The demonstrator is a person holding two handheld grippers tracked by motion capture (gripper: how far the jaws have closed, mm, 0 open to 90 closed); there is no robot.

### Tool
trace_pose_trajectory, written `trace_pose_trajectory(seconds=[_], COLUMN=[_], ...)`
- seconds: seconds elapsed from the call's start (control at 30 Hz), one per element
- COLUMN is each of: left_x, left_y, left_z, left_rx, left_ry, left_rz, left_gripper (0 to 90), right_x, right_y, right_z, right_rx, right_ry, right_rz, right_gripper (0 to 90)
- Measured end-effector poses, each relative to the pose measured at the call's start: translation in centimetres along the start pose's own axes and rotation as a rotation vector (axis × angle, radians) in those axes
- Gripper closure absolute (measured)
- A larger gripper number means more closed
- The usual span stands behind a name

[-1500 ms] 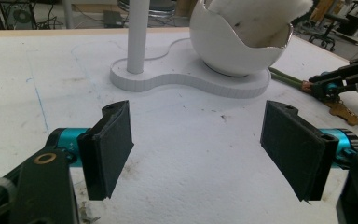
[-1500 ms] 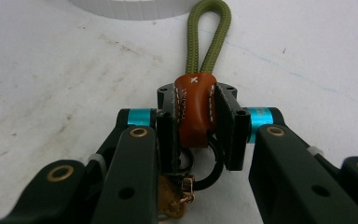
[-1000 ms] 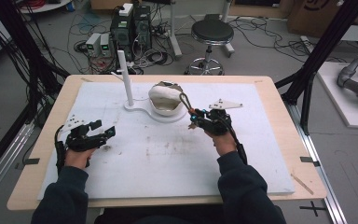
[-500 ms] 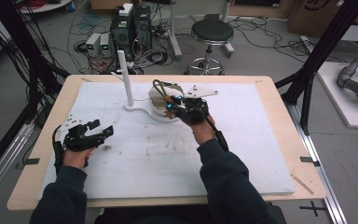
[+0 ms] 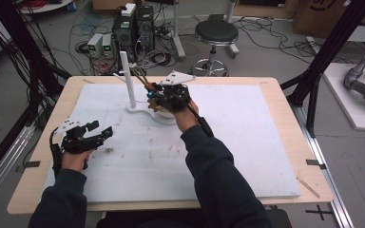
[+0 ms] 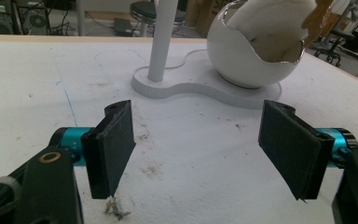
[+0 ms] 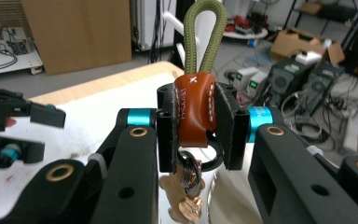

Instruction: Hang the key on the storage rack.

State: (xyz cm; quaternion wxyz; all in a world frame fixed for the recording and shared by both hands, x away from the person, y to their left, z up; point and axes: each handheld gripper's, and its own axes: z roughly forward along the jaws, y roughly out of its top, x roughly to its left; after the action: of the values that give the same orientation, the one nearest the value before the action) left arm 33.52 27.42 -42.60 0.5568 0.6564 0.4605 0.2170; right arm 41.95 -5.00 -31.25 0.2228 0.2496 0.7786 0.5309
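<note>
A keychain [image 7: 195,109] with an orange-brown leather tab, an olive cord loop above it and a metal ring with small charms below sits pinched between the pads of the right gripper [image 7: 196,126], held in the air just beside the white post [image 5: 128,80] of a stand on the table [image 5: 266,142]. Its long axis runs roughly in line with the jaws, the cord loop [image 7: 204,39] leading outward past the fingertips and the ring trailing back toward the gripper's body. The likely step is hanging the loop over the post; doing it well means keeping the loop open and clear of the pads, raising it above the post's top, then lowering it squarely before letting go, so the dangling charms do not snag. Behind the hand sits the white egg-shaped bowl [image 6: 254,51] on the stand's flat base [image 6: 205,88]. The left gripper [image 6: 205,149], jaws spread wide and empty, rests low over the white table cover, well apart.
</note>
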Motion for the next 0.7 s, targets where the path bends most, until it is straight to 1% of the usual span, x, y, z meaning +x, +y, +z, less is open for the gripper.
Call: trace_pose_trajectory(seconds=[0.07, 0.1, 0.13, 0.17, 0.2, 0.23, 0.27, 0.3, 0.33, 0.37, 0.4, 0.43, 0.47, 0.5, 0.53, 0.63, 0.7], left_x=[0.0, 0.0, 0.0, 0.0, 0.0, 0.0, 0.0, 0.0, 0.0, 0.0, 0.0, 0.0, 0.0, 0.0, 0.0, 0.0, 0.0], left_y=[0.0, 0.0, 0.0, 0.0, 0.0, 0.0, 0.0, 0.0, 0.0, 0.0, 0.0, 0.0, 0.0, 0.0, 0.0, 0.0, 0.0], left_z=[0.0, 0.0, 0.0, 0.0, 0.0, 0.0, 0.0, 0.0, 0.0, 0.0, 0.0, 0.0, 0.0, 0.0, -0.1, -0.1, 0.0], left_rx=[0.003, 0.003, 0.0, 0.0, -0.002, -0.002, -0.002, -0.002, -0.004, -0.004, -0.005, -0.005, -0.005, -0.005, -0.006, -0.004, -0.005], left_ry=[0.0, 0.0, 0.0, 0.0, -0.001, -0.001, -0.001, -0.001, -0.002, -0.002, -0.001, -0.001, -0.003, -0.003, -0.003, -0.005, -0.004], left_rz=[0.002, 0.002, 0.0, 0.0, -0.001, -0.001, 0.0, 0.0, -0.001, -0.001, -0.003, -0.003, -0.001, -0.001, -0.003, -0.001, -0.002], left_gripper=[26.7, 26.7, 26.7, 26.7, 26.7, 26.7, 26.7, 26.7, 26.7, 26.7, 26.7, 26.7, 26.7, 26.7, 26.7, 26.7, 26.7], right_x=[0.3, 0.3, 0.7, 0.7, 1.1, 1.1, 1.5, 1.5, 1.9, 1.9, 2.1, 2.1, 2.2, 2.2, 2.2, 2.1, 2.0], right_y=[0.4, 0.4, 0.7, 0.7, 1.0, 1.0, 1.4, 1.4, 1.7, 1.7, 1.8, 1.8, 1.8, 1.8, 1.6, 1.5, 1.3], right_z=[0.6, 0.6, 1.3, 1.3, 2.0, 2.0, 2.6, 2.6, 3.1, 3.1, 3.8, 3.8, 4.3, 4.3, 4.8, 5.1, 5.4], right_rx=[-0.003, -0.003, 0.004, 0.004, 0.022, 0.022, 0.024, 0.024, 0.032, 0.032, 0.055, 0.055, 0.08, 0.08, 0.105, 0.117, 0.134], right_ry=[0.01, 0.01, 0.015, 0.015, 0.016, 0.016, 0.019, 0.019, 0.011, 0.011, -0.002, -0.002, -0.016, -0.016, -0.029, -0.032, -0.045], right_rz=[-0.009, -0.009, -0.027, -0.027, -0.042, -0.042, -0.058, -0.058, -0.069, -0.069, -0.084, -0.084, -0.102, -0.102, -0.109, -0.106, -0.113], right_gripper=[72.7, 72.7, 72.7, 72.7, 72.7, 72.7, 72.7, 72.7, 72.7, 72.7, 72.7, 72.7, 72.7, 72.7, 72.7, 72.7, 72.6])
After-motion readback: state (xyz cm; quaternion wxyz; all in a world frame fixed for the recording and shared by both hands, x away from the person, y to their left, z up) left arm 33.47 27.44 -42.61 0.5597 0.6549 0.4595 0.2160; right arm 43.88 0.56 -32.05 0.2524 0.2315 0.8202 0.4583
